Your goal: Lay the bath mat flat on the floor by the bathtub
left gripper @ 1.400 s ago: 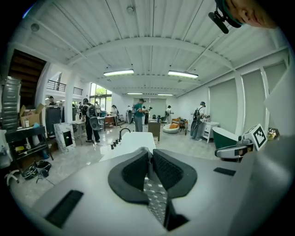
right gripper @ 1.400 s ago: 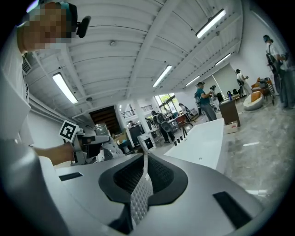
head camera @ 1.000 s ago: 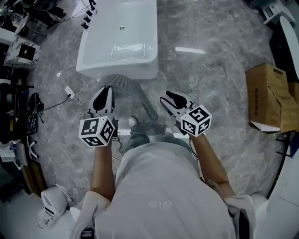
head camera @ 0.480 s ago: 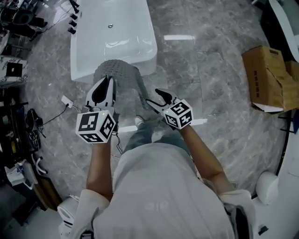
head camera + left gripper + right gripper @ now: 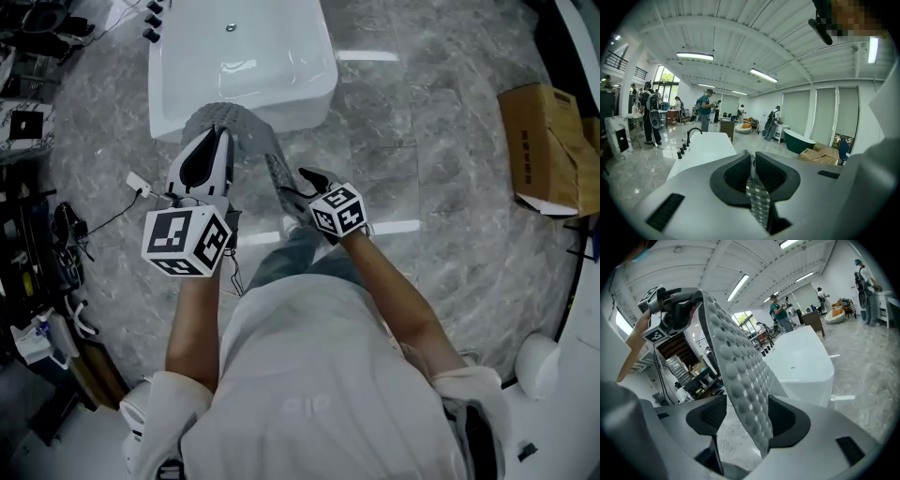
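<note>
**Grey marble floor (image 5: 450,141): bath mat (image 5: 246,131) held up, not yet laid**

Head view: a white bathtub (image 5: 253,56) stands ahead. The bath mat hangs off the floor between both grippers, just before the tub's near end.

Left gripper view: the left gripper (image 5: 753,161) is clenched on the mat's edge.

Right gripper view: the right gripper (image 5: 743,416) has its jaws opening, with the mat standing unclamped between them.

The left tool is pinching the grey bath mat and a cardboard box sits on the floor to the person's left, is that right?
Not quite: the head view shows the cardboard box on the floor to the person's right, not left. The left tool is indeed pinching the grey bath mat.
</note>
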Demonstrator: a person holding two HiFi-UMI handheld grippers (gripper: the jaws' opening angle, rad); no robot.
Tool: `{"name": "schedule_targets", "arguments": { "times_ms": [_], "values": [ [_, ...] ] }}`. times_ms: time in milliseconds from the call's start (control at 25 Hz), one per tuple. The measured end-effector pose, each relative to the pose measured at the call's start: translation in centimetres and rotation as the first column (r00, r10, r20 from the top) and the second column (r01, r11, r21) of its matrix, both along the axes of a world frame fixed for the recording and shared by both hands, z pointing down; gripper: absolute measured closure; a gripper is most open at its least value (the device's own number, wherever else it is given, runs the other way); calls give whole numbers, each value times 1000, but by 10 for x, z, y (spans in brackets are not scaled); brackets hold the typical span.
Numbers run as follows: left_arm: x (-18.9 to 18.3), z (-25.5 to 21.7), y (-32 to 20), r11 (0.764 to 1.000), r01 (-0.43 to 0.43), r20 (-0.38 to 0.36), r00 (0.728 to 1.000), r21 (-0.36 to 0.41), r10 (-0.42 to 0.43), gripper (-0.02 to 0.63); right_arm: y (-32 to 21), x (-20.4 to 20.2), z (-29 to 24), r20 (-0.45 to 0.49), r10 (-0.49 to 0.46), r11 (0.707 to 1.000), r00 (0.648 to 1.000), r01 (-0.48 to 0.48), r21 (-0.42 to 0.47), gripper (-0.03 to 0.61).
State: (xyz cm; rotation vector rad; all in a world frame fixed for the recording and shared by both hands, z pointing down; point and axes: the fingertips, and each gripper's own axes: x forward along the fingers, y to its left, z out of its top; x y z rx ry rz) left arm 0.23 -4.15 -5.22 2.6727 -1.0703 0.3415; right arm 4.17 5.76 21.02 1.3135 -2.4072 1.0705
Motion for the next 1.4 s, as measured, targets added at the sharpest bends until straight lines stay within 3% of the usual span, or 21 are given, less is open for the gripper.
{"name": "schedule_targets", "arguments": {
  "times_ms": [200, 360, 520, 760, 1000, 1400],
  "values": [
    [-30, 5, -2, 1000, -3, 2, 1000, -15, 3, 568, -5, -21, 42, -27, 72, 995, 997, -73, -64, 363],
    [-47, 8, -5, 1000, -9, 6, 1000, -13, 9, 568, -12, -18, 60, -57, 135, 988, 989, -139, -69, 479],
    [-63, 16, -6, 1000, -7, 17, 1000, -21, 7, 568, -18, -2, 62, -87, 190, 979, 978, -195, -64, 512],
    [-88, 50, -13, 994, 45, 24, 999, -104, -43, 566, -24, 40, 66, -130, 264, 956, 956, -277, -94, 520],
    [-100, 134, -17, 970, 93, 101, 992, -223, -72, 565, -22, 85, 100, -240, 218, 958, 946, -255, -133, 523],
    [-92, 322, -41, 923, 148, 214, 974, -355, -74, 563, -50, 142, 215, -372, 142, 948, 917, -234, -214, 527]
  ]
}}
